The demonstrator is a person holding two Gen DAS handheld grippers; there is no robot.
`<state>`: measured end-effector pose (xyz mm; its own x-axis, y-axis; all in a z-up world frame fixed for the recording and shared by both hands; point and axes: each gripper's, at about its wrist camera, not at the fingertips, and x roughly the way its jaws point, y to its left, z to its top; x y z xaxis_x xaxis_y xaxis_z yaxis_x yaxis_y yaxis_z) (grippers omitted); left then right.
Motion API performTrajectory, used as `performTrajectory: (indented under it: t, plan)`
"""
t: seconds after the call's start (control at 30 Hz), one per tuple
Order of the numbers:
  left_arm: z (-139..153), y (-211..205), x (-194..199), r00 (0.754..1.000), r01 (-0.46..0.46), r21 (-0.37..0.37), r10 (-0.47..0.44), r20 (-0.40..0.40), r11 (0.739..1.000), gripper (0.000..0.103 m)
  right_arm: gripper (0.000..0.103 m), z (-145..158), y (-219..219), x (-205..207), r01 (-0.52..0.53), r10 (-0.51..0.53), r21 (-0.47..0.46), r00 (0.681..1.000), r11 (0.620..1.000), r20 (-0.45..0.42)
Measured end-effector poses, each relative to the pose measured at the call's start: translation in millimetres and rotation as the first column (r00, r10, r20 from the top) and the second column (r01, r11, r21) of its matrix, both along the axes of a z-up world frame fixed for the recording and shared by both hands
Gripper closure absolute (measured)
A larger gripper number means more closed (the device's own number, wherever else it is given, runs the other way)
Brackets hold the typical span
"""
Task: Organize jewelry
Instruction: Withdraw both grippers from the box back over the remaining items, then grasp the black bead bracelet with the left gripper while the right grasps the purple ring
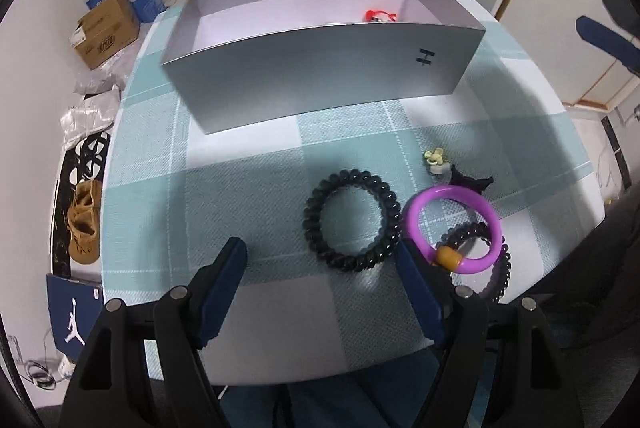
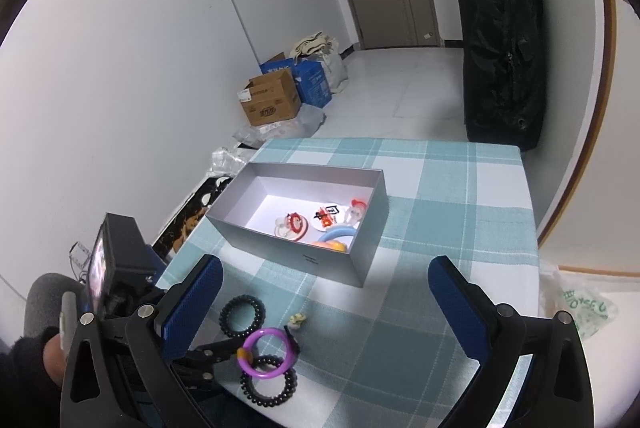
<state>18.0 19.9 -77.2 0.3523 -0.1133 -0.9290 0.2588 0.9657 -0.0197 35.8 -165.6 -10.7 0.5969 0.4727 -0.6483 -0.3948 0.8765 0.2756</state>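
Observation:
An open grey box (image 1: 320, 68) (image 2: 352, 260) stands on the checked tablecloth and holds several red, white and blue trinkets (image 2: 316, 222). In front of it lie a black bead bracelet (image 1: 352, 220) (image 2: 243, 316), a purple bangle (image 1: 454, 228) (image 2: 267, 352) with an orange bead, a second black bead bracelet (image 1: 492, 268) (image 2: 269, 382) under it, and a small yellow-and-black charm (image 1: 444, 168) (image 2: 297, 320). My left gripper (image 1: 320, 264) is open and low over the first bracelet. My right gripper (image 2: 324, 284) is open and empty, higher up.
The table (image 2: 460, 208) ends close to me and at the right. Cardboard and blue boxes (image 2: 276, 100) and bags sit on the floor at left. A black bag (image 2: 504, 48) hangs by the door. A plastic bag (image 2: 576, 300) lies at right.

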Motion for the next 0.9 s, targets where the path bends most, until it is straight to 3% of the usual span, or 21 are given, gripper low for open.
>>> performTrajectory:
  t: [0.23, 0.3, 0.37, 0.53, 0.9]
  plan:
    - [1.5, -6.8, 7.5, 0.999, 0.038, -0.011, -0.038, 0.020, 0.999, 0.033, 0.000, -1.4, -6.0, -0.4, 0.009, -0.009, 0.012, 1.000, 1.000, -0.020]
    - [2.0, -7.3, 6.7, 0.998, 0.056, -0.016, -0.056, 0.019, 0.998, 0.040, 0.000, -3.0, -6.8, -1.0, 0.007, -0.007, 0.004, 1.000, 1.000, -0.027]
    - [2.1, -8.4, 4.3, 0.997, 0.078, -0.022, -0.078, 0.021, 0.997, 0.059, 0.000, -4.9, -8.0, -1.5, 0.009, -0.009, -0.002, 0.999, 1.000, -0.038]
    - [2.1, -9.2, 2.0, 0.996, 0.093, -0.029, -0.092, 0.015, 0.995, 0.070, 0.000, -10.7, -9.3, -3.0, 0.009, -0.009, -0.007, 0.997, 1.000, -0.075]
    - [9.5, 11.6, 3.2, 0.999, 0.017, -0.159, -0.022, -0.034, 0.987, 0.071, 0.000, -37.3, -3.5, -12.1, -0.019, 0.022, 0.016, 0.976, 1.000, -0.218]
